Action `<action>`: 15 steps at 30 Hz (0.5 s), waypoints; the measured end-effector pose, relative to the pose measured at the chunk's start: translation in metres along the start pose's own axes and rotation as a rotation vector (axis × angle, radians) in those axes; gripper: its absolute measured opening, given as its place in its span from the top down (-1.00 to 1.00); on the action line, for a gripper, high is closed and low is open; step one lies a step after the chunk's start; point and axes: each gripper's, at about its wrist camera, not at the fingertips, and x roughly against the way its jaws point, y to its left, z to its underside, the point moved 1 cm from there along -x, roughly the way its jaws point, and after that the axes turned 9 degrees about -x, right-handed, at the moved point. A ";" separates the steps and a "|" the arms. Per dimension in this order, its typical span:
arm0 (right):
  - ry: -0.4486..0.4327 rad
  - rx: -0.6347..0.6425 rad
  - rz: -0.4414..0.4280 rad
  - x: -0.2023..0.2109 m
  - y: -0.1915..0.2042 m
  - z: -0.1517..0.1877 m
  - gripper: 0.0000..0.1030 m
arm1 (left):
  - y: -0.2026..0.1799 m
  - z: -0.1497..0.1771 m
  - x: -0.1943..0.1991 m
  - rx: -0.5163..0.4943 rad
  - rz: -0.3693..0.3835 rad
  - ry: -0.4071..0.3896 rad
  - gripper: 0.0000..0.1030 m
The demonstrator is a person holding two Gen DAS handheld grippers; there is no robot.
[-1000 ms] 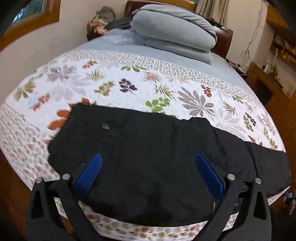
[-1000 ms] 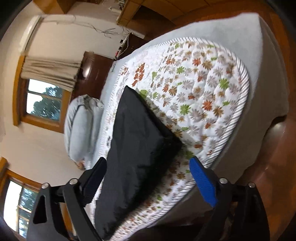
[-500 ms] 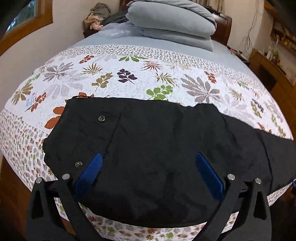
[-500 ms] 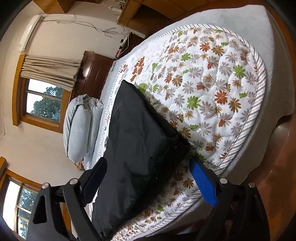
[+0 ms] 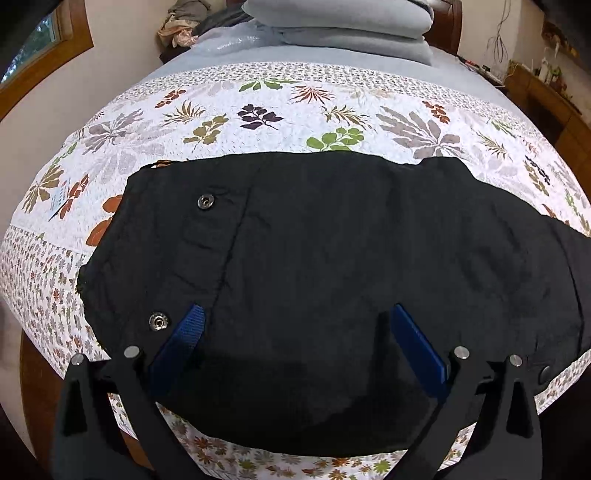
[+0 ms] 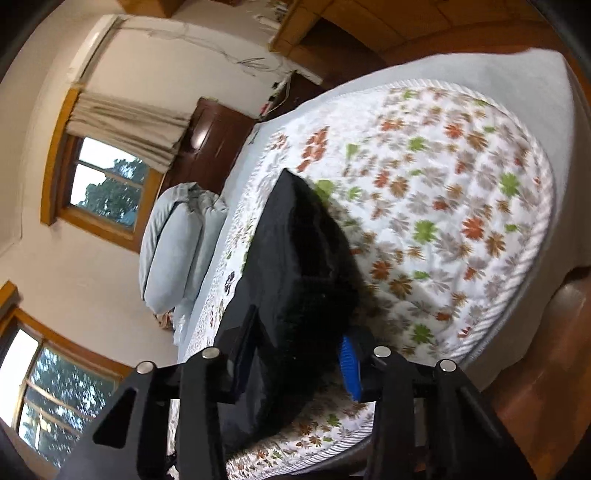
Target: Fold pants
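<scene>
Lying flat on the leaf-print quilted bedspread (image 5: pixel 258 107): thin, limp black woven pants (image 5: pixel 332 258), light, best pinched at hem or waistband; left gripper (image 5: pixel 295 332) spread above, right gripper (image 6: pixel 295 354) just closed, pinching the hem end.

Floral quilt (image 5: pixel 258 122), grey pillows (image 5: pixel 343 22)

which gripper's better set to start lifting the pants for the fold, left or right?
Right. The right gripper has just been closing, with the pants' leg end between its pads. The left gripper hangs wide open above the waist of the pants, gripping nothing.
</scene>
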 end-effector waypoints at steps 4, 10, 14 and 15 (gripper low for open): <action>0.002 0.005 0.022 -0.017 0.013 0.002 0.26 | -0.001 0.002 -0.003 -0.016 -0.010 0.007 -0.95; -0.014 0.159 0.075 -0.022 0.072 0.004 0.60 | 0.001 0.003 -0.007 -0.018 0.001 0.014 -0.95; -0.029 0.364 0.144 -0.030 0.141 0.017 0.62 | 0.002 0.003 -0.009 -0.014 0.011 0.016 -0.95; -0.030 0.426 0.156 -0.033 0.159 0.023 0.62 | 0.002 0.003 -0.008 -0.013 0.015 0.016 -0.95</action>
